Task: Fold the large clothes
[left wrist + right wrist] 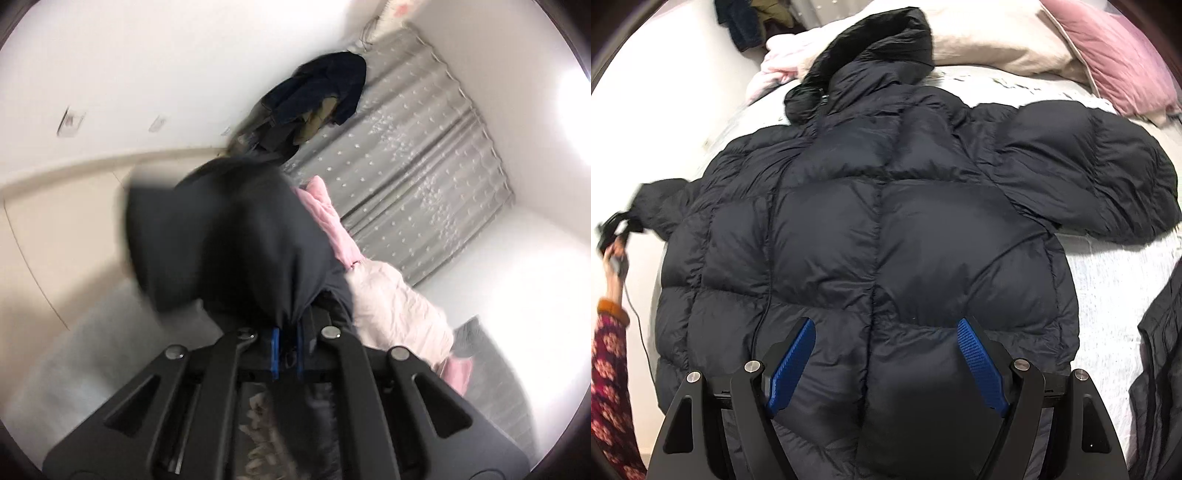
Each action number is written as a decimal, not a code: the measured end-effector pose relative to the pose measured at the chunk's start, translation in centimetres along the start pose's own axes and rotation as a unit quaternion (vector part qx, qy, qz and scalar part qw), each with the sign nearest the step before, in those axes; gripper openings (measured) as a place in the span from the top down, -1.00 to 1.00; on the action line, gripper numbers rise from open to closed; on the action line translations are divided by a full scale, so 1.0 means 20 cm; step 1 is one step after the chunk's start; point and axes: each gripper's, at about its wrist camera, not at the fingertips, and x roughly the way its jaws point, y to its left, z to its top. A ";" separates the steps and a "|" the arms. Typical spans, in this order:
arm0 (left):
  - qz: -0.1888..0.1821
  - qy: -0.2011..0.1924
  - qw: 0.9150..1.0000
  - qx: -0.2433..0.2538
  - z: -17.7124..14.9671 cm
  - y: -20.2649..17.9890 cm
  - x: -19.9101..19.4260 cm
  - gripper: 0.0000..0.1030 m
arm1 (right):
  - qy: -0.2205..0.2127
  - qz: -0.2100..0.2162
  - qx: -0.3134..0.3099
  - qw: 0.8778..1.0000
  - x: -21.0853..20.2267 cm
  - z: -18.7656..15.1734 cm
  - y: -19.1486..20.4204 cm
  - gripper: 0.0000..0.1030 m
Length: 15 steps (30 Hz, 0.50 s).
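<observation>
A large black puffer jacket (879, 229) lies spread on the bed, hood (875, 48) at the far end, one sleeve (1089, 173) out to the right. My right gripper (886, 332) is open, its blue pads (792, 365) just above the jacket's lower hem. My left gripper (286, 354) is shut on the cuff of the jacket's left sleeve (236, 236) and holds it lifted; in the right wrist view it shows at the far left (613, 229), at the sleeve end (661, 199).
A pink and cream garment (388, 302) lies beside the sleeve, also at the bed's far end (775, 66). Pillows (1108, 55) sit at the head. Dark clothes (317, 96) hang by a grey curtain (424, 166). Another dark garment (1160, 387) lies at the right edge.
</observation>
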 end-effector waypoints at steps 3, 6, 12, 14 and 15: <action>0.239 0.056 0.969 0.033 -0.01 0.08 0.03 0.36 | -0.003 -0.003 -0.002 1.000 0.01 0.02 -0.01 -0.56; 0.381 0.075 0.920 0.046 -0.05 0.12 0.02 0.35 | -0.004 -0.003 -0.005 1.000 0.02 0.05 0.00 -0.56; 0.337 0.046 0.936 0.088 -0.08 -0.30 -0.03 -0.50 | -0.027 -0.030 -0.036 0.999 -0.07 0.21 0.06 -0.56; 0.307 0.041 0.942 0.127 -0.11 -0.56 0.03 -0.72 | -0.043 -0.033 -0.042 0.998 -0.12 0.31 0.09 -0.56; 0.290 0.042 0.945 0.143 -0.14 -0.69 0.09 -0.77 | -0.052 -0.033 -0.043 0.997 -0.14 0.36 0.11 -0.56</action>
